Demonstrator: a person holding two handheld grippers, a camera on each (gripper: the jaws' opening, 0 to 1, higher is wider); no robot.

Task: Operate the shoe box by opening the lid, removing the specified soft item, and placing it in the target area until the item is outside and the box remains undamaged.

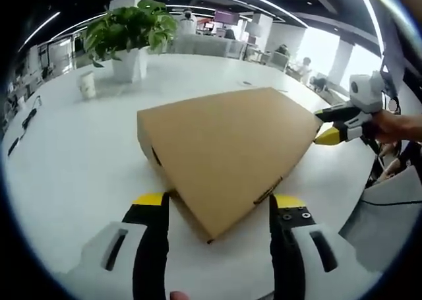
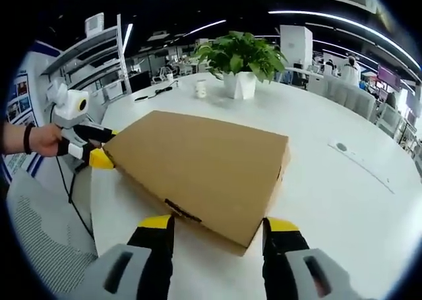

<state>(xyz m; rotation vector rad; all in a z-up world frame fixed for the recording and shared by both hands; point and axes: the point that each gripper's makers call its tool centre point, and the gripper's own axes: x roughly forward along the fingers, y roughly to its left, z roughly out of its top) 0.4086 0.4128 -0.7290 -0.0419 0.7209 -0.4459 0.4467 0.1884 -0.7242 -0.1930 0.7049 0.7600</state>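
Down at the bottom of the left gripper view, the left tool (image 1: 217, 204) stands with its two yellow-tipped jaws spread wide, one on each side of the near corner of the shoe box (image 1: 227, 151). The jaws hold nothing; whether their tips touch the cardboard cannot be told. The box is plain brown cardboard, its lid closed and flat, lying on the white table (image 1: 72, 161). In the same view the right tool (image 1: 330, 125) comes in from the right, held by a hand (image 1: 395, 125), with its yellow tip at the far right corner of the box, one dark jaw above the lid edge and one below it.

Seen from the right gripper view, the right tool (image 2: 219, 229) also has its jaws set wide apart, the nearest corner of the shoe box (image 2: 204, 165) lying between them, and nothing is clamped. The left tool (image 2: 99, 148) shows at the left of this view, gripped by a hand (image 2: 43, 140) with a dark wristband, its yellow tip against the box's far left corner.

Further out on the table (image 2: 343, 181) stand a potted plant (image 2: 239, 62) in a white pot and, near it, a paper cup (image 2: 200, 88). Beyond the table lies an open office with desks, shelving and ceiling strip lights.
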